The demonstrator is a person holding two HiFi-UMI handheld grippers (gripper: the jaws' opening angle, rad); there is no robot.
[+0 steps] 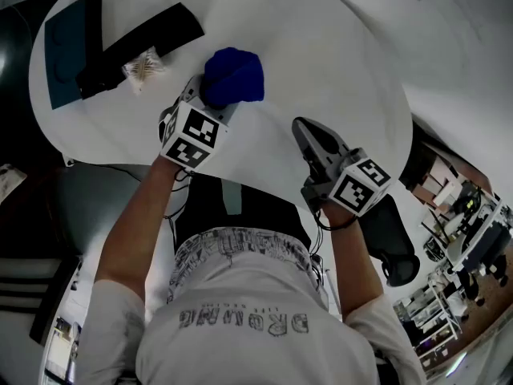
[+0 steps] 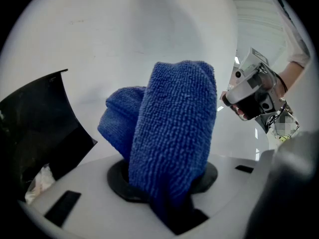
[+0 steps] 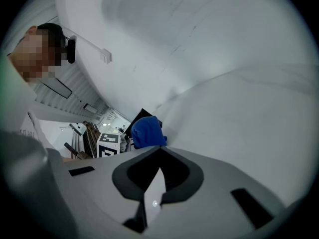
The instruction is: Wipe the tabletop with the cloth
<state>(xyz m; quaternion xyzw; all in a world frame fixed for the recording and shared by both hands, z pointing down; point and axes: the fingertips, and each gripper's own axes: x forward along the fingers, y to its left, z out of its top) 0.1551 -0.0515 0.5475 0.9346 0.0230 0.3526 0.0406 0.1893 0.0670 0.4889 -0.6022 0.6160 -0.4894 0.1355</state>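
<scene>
Blue terry cloth [image 2: 169, 133], likely soft, light and limp, sits bunched over the white counter [image 1: 337, 62], its thick fold clenched in the left gripper's [image 1: 210, 101] fingers, a sound hold, while the right gripper's [image 3: 153, 185] fingers are pinched together, empty

Honestly this is looking like a lab or tech workshop, not anybody's home. Past the edge of the white round tabletop [image 1: 345, 62], open shelving [image 1: 469, 223] is sitting crammed with gear and boxes, and more carts [image 1: 429, 311] are standing nearby on a plain grey floor [image 1: 88, 199]. In the right gripper view a slatted ceiling [image 3: 70, 76] is running overhead with long flat light fixtures [image 3: 56, 87] sitting in it, and some tall stands [image 3: 82, 136] are leaning about underneath. Not making out what the gear is.
</scene>
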